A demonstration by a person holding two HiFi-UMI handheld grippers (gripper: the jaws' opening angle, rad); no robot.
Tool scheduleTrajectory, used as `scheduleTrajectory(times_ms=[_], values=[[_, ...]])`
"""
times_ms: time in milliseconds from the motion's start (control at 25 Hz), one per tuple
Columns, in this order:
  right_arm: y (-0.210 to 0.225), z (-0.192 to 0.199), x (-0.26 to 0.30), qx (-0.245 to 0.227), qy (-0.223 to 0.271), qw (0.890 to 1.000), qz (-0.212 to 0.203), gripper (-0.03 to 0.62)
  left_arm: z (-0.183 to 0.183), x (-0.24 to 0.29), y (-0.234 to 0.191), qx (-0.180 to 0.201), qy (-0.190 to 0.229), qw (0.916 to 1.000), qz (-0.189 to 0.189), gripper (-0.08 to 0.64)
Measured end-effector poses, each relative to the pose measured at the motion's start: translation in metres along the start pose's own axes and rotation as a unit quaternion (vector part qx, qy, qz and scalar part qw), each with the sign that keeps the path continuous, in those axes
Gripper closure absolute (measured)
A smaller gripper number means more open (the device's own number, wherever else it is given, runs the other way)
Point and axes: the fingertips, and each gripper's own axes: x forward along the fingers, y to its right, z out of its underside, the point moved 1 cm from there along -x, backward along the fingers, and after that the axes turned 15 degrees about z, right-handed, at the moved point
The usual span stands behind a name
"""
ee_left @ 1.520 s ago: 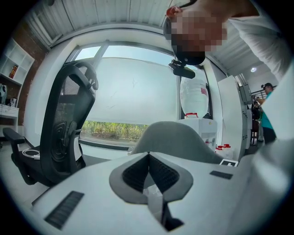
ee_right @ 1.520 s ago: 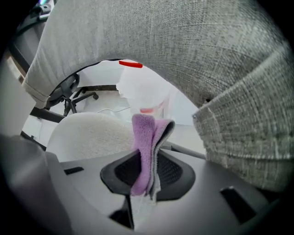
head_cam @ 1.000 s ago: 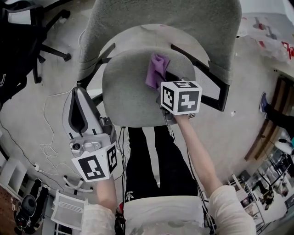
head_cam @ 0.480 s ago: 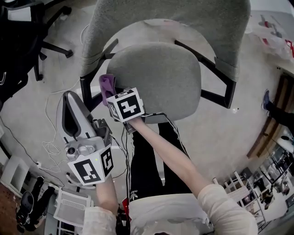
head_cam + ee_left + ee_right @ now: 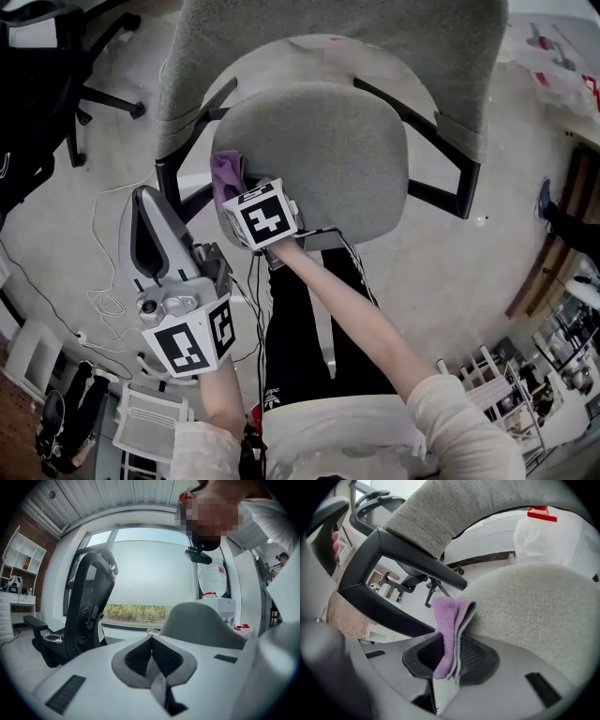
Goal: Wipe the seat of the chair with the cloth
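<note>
Beyond the right gripper (image 5: 449, 656), clamped on a cloth (image 5: 447, 620), the seat (image 5: 525, 616) is showing; overhead, its cube (image 5: 262, 214) is hiding that grip. The left gripper (image 5: 151, 656) is hanging closed, empty.

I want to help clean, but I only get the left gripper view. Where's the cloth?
Observer: The purple cloth is pinched in the right gripper.
Operator: Is it on the seat?
Observer: It lies against the grey seat, at the edge on the person's left, near a black armrest.
Operator: So where's my gripper?
Observer: The left gripper is off the chair, over the floor, on that same side.
</note>
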Motion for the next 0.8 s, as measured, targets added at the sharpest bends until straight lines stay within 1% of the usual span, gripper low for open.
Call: scheduleTrajectory(times_ms=[160,480,600,680,800], values=[[0.038,0.009,-0.014,0.003,0.006,1.0,0.03,0.5,0.001,0.004,0.006,0.0,-0.002,1.0,0.008,0.548],[0.148,0.035,-0.055,0.016,-0.007,0.993,0.115,0.5,0.002,0.013,0.015,0.003,-0.002,0.9998,0.017,0.548],[0.188,0.048,-0.073,0.015,-0.016,0.987,0.156,0.5,0.002,0.017,0.022,0.0,-0.003,0.9997,0.023,0.548],[0.217,0.057,-0.085,0.018,-0.022,0.981,0.192,0.5,0.001,0.02,0.026,0.0,-0.002,0.9996,0.029,0.548],[0.252,0.068,-0.1,0.038,-0.028,0.972,0.23,0.5,0.0,0.025,0.032,0.001,-0.002,0.9994,0.036,0.548]])
